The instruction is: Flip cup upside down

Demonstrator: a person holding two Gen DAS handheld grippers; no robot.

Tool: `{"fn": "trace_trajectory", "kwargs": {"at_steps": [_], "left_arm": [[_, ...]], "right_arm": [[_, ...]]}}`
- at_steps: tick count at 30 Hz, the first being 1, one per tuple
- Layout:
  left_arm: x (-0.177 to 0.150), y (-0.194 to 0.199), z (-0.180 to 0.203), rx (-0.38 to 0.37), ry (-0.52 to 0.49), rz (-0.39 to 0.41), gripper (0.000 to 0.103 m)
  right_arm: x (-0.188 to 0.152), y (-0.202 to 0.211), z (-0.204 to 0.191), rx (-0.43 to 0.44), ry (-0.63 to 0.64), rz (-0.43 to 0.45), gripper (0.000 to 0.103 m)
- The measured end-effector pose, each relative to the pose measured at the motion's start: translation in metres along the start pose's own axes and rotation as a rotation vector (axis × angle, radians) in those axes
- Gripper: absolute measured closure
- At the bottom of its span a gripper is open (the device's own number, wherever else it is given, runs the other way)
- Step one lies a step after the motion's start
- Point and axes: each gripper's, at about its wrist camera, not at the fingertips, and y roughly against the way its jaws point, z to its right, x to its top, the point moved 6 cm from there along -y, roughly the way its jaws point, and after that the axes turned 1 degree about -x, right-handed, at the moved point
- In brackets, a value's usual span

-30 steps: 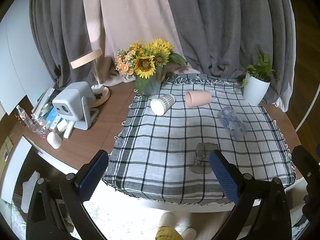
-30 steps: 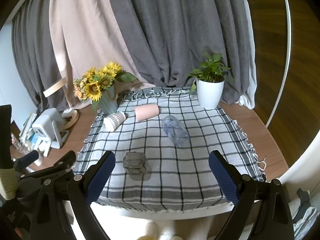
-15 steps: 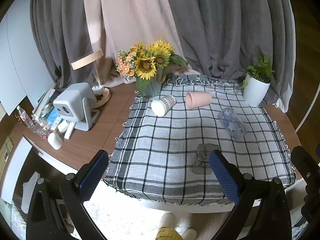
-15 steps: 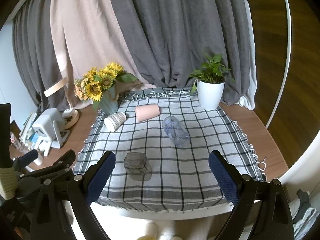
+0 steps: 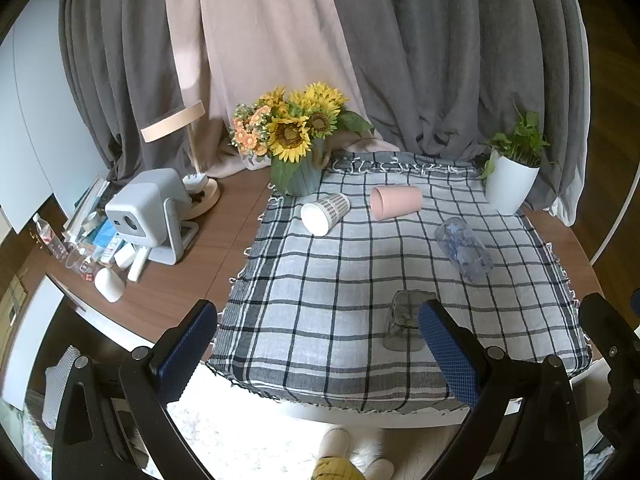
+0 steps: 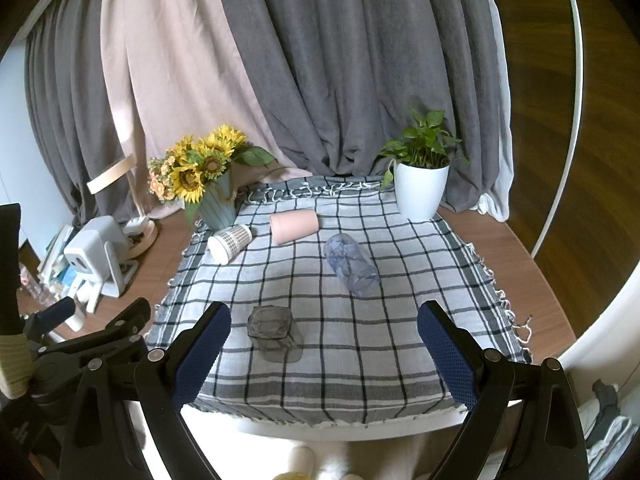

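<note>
Several cups rest on a checked cloth (image 5: 340,280) (image 6: 400,320). A grey glass cup (image 5: 404,320) (image 6: 274,334) stands mouth down near the front edge. A clear blue cup (image 5: 464,249) (image 6: 351,264), a pink cup (image 5: 396,202) (image 6: 294,226) and a white patterned paper cup (image 5: 324,213) (image 6: 230,239) lie on their sides farther back. My left gripper (image 5: 318,354) is open and empty, short of the table's front edge. My right gripper (image 6: 324,354) is open and empty, also short of the front edge. The left gripper shows at the left of the right wrist view (image 6: 92,340).
A sunflower vase (image 5: 298,140) (image 6: 208,184) stands at the cloth's back left, a white potted plant (image 5: 512,172) (image 6: 420,184) at the back right. A white projector (image 5: 152,212), a lamp (image 5: 180,148) and small clutter sit left on the wooden table (image 5: 200,248). Curtains hang behind.
Both grippers have risen and drawn very slightly toward the table, so the scene sits a little lower in view. No cup has moved.
</note>
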Motion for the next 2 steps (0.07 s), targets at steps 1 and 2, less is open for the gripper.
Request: {"fn": "trace_trajectory", "kwargs": {"at_steps": [1,2], "left_arm": [[0.0002,-0.0008,-0.0001,0.000,0.001,-0.002,0.001],[0.0006,-0.0019,0.0001,0.001,0.001,-0.004,0.001]], "right_arm": [[0.0002,-0.0006,0.0005,-0.001,0.000,-0.001,0.009],[0.0003,-0.0015,0.0007,-0.001,0.001,-0.004,0.009]]}}
